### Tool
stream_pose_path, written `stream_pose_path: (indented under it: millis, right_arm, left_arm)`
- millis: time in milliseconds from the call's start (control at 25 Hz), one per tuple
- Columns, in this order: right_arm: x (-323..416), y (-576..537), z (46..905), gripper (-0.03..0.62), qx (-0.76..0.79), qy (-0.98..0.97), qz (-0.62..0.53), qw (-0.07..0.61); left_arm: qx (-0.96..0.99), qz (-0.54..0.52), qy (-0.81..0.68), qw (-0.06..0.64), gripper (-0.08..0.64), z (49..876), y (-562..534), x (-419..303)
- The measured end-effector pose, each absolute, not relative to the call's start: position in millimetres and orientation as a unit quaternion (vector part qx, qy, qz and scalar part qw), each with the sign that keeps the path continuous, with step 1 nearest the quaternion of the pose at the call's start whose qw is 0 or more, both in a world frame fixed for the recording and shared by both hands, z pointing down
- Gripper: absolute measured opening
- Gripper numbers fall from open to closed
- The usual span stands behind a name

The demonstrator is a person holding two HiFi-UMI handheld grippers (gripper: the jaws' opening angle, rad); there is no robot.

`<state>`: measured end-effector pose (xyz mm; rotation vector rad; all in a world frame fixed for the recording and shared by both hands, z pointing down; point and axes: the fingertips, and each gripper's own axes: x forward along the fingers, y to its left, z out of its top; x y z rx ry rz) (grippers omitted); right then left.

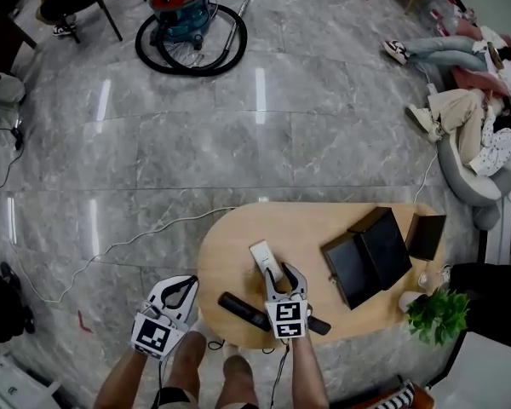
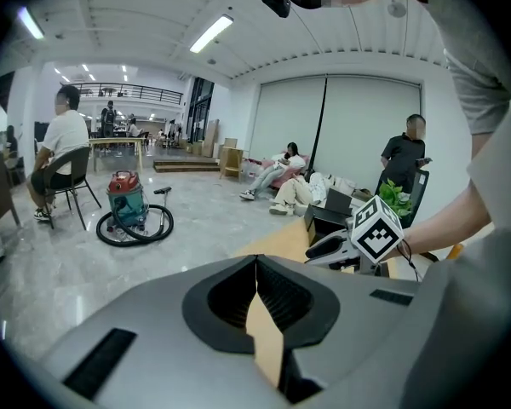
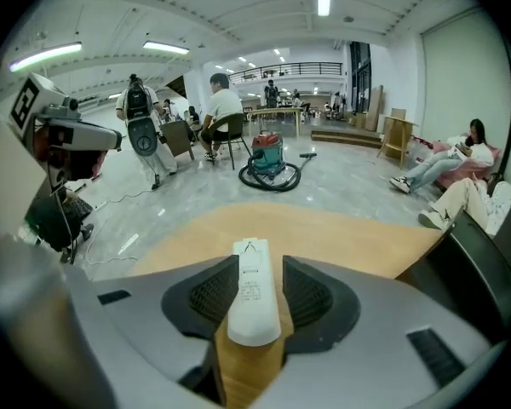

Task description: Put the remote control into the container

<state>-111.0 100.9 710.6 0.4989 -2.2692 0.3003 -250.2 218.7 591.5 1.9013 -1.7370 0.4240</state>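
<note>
White remote control on table, right gripper fingers spread around it; left gripper fingers together, beyond edge.

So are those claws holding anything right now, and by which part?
Nothing is held. The right gripper stands open around the white remote, at its near end, pads off it; the left gripper is shut, empty.

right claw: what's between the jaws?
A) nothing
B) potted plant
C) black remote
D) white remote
D: the right gripper view shows the white remote lying on the wooden table between the jaws of the right claw, which stand apart on either side of it.
</note>
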Motion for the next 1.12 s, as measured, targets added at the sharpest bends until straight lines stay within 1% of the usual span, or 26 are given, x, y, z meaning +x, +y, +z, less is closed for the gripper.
stream_pose_path:
  millis: [120, 200, 440, 880, 1120]
  right_arm:
    - [-114.2, 106.4, 728.8, 0.191, 0.175, -0.886, 0.115, 0.413]
    - [-115.4, 111.0, 740.1, 0.208, 0.165, -0.880, 0.115, 0.431]
    - [-113.0, 114.4, 764.1, 0.213, 0.163, -0.864, 0.103, 0.464]
    - [-117.1, 118.6, 771.8, 0.216, 0.147, -0.853, 0.104, 0.490]
    - [-114.6, 115.8, 769.0, 0.218, 0.161, -0.849, 0.123, 0.487]
  left_arm:
    - [0.700, 0.154, -0.644, 0.270, 0.009, 597.8, 222.8, -254.2]
    - [0.698, 0.165, -0.642, 0.271, 0.009, 601.0, 224.7, -258.2]
    - [0.684, 0.151, -0.654, 0.286, 0.009, 612.5, 231.3, -270.7]
    - [0.717, 0.140, -0.621, 0.283, 0.009, 612.3, 222.0, -269.1]
    - [0.736, 0.145, -0.600, 0.278, 0.009, 598.6, 213.6, -261.2]
